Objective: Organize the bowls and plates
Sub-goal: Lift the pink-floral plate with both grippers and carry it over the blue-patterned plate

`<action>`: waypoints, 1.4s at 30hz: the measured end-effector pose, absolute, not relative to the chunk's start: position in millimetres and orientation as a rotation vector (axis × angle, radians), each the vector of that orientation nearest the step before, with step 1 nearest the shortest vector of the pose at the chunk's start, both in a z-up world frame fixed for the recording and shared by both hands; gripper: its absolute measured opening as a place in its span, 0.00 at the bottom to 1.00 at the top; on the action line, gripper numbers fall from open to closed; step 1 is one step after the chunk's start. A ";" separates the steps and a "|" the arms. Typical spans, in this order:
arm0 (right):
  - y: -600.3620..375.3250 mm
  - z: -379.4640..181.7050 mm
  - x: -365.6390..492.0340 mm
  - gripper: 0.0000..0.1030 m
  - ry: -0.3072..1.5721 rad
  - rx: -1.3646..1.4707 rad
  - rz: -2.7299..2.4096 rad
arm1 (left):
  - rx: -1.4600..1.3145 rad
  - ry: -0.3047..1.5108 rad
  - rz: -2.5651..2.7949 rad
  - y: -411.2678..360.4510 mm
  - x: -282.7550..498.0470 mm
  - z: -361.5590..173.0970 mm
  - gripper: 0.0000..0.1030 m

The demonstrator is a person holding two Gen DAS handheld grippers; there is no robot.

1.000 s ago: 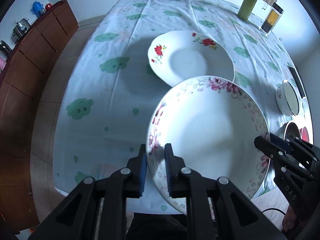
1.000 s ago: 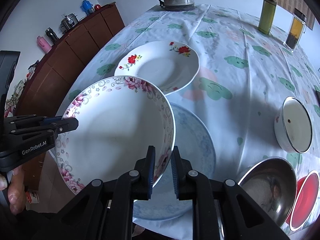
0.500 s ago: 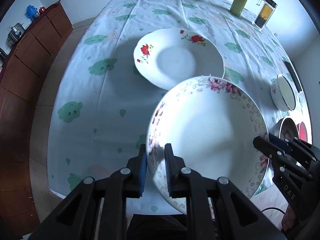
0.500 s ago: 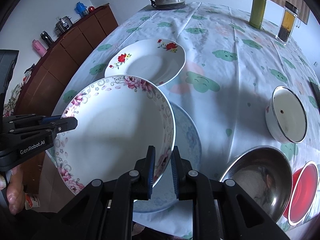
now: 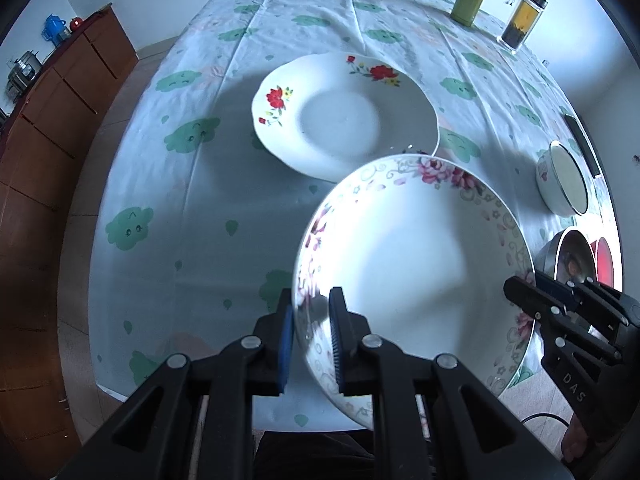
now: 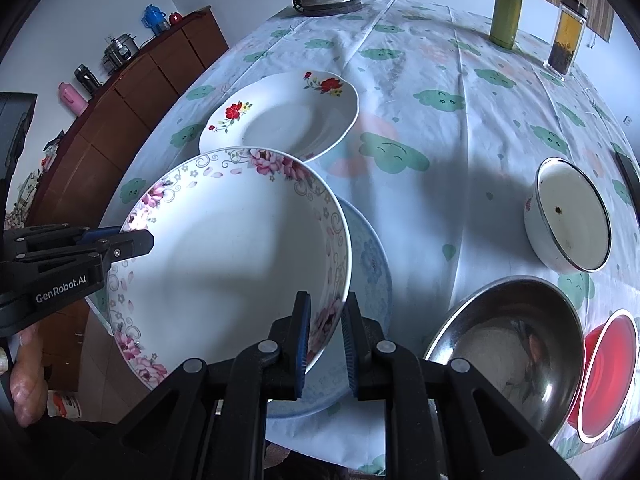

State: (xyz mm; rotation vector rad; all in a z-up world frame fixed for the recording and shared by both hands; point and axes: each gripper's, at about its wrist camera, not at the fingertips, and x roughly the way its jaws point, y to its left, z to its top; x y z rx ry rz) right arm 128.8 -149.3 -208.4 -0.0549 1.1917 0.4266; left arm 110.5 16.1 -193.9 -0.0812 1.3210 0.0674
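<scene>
Here the large white pink-flowered ceramic plate point(image 6: 236, 248) hung above the table's near edge, over a pale blue patterned plate point(image 6: 370, 264), pinched at opposite rim points by the left gripper point(image 5: 312, 332) and right gripper point(image 6: 325, 338), jaws narrow on the rim. To stack it well, both hands should probably keep it level and lower together. "GenRobot.AI" was legible on the left tool, "DAS" on the right.
</scene>
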 end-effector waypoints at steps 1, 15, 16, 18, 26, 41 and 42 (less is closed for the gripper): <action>-150.3 -208.8 128.3 0.17 1.193 -0.054 0.423 | -0.080 1.322 0.064 15.2 110.8 -194.2 0.13; -155.4 -211.1 122.2 0.17 1.202 -0.044 0.398 | -0.069 1.332 0.036 10.6 111.4 -196.1 0.13; -155.8 -211.8 121.3 0.17 1.204 -0.045 0.395 | -0.068 1.332 0.032 10.1 111.2 -196.2 0.13; -156.4 -212.5 119.9 0.17 1.207 -0.043 0.392 | -0.067 1.334 0.027 9.2 110.7 -196.6 0.13; -157.9 -212.7 116.6 0.17 1.209 -0.038 0.373 | -0.060 1.339 0.011 7.6 110.1 -198.0 0.13; -158.0 -214.0 116.1 0.17 1.212 -0.047 0.345 | -0.047 1.349 -0.020 5.3 111.3 -201.7 0.13; -158.1 -214.0 116.5 0.17 1.212 -0.047 0.343 | -0.046 1.350 -0.021 5.4 111.9 -202.3 0.13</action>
